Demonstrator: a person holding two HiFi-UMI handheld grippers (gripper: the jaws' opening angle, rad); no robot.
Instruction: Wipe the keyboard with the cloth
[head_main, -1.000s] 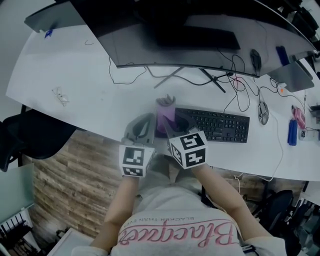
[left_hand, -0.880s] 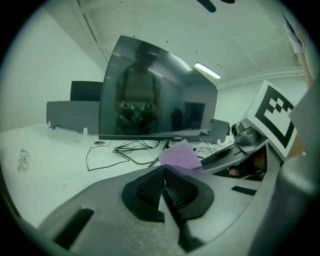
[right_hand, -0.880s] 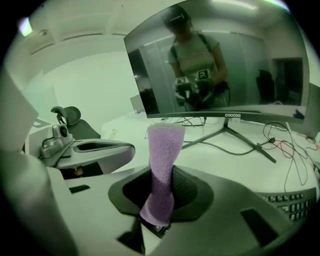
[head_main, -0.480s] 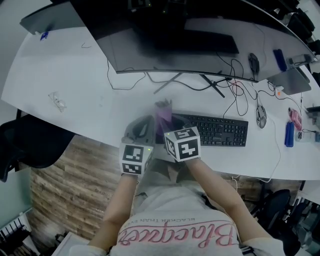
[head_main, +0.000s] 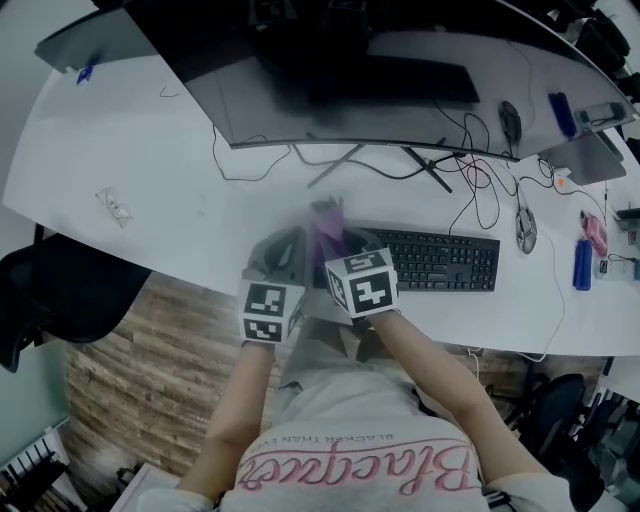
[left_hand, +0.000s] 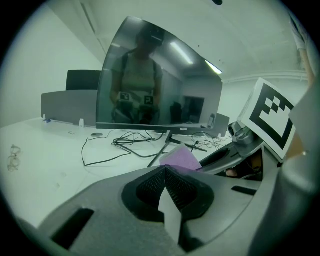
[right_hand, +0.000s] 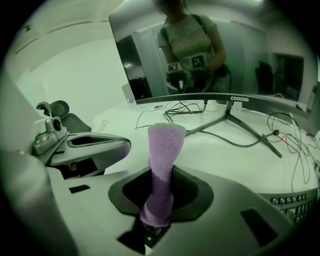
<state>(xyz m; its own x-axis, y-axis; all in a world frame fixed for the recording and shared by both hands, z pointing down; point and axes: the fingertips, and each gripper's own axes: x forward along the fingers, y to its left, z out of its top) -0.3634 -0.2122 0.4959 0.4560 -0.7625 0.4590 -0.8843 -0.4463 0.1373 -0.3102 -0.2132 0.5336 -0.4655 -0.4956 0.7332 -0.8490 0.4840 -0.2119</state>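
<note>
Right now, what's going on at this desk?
A person is at the white desk with a tool in each hand. The right tool is shut on a purple cloth. The cloth sticks out ahead of the tool, just off the left end of the black keyboard, not on the keys. The left tool is shut on nothing, close beside the right one. Wiping doesn't look started.

Monitor (right_hand: 220, 55), lower bezel: "coocaa", clear in your right gripper view; same logo, smaller, in your left gripper view. Your shirt (head_main: 350, 445): script "Blacquee", small caps "BLACKER THAN EV…" beside it, upside down in head view, end cut off. Keyboard (head_main: 440, 258) key legends too small to read.
</note>
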